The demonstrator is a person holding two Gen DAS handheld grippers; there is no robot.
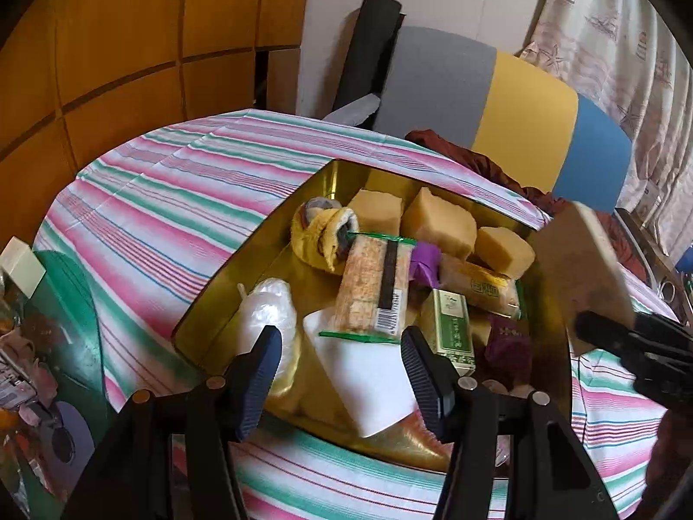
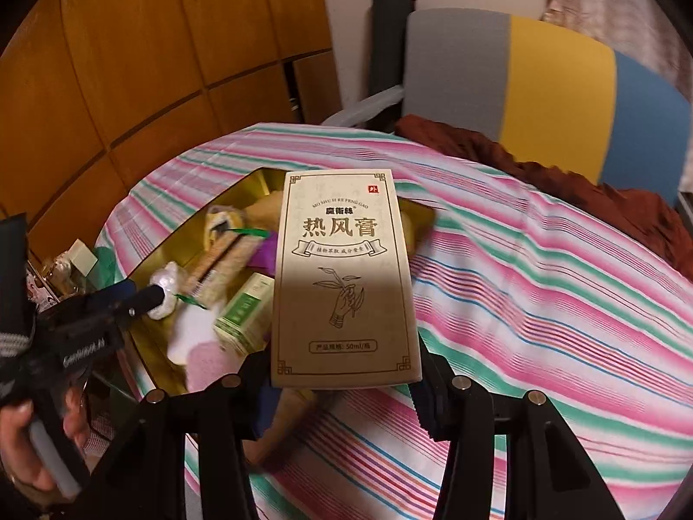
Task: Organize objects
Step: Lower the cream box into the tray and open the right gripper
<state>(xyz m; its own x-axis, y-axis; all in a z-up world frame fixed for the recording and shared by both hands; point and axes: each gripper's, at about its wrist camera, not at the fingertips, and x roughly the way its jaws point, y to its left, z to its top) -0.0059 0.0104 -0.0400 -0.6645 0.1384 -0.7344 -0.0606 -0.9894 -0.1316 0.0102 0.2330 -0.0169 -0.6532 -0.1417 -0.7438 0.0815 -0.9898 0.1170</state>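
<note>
A gold tray [image 1: 255, 255] sits on the striped tablecloth [image 1: 164, 199] and holds yellow sponges [image 1: 437, 221], a cracker packet [image 1: 374, 286], a small green box [image 1: 450, 325], a white card [image 1: 364, 372], a clear plastic bag [image 1: 268, 307] and a yellow cloth [image 1: 320, 234]. My left gripper [image 1: 342, 338] hovers open over the tray's near end, with nothing between its fingers. My right gripper [image 2: 342, 372] is shut on a tall beige box [image 2: 346, 277] printed with Chinese characters, held upright just right of the tray [image 2: 255, 182]. In the left wrist view that box [image 1: 580, 260] is at the tray's right edge.
A chair [image 1: 498, 99] with a grey, yellow and blue back stands behind the table, with a dark red cloth [image 1: 476, 160] on it. Green packaging and small clutter [image 1: 60, 303] lie at the table's left. Wooden cabinets [image 1: 108, 43] stand at back left. A hand [image 2: 26, 442] holds the left gripper.
</note>
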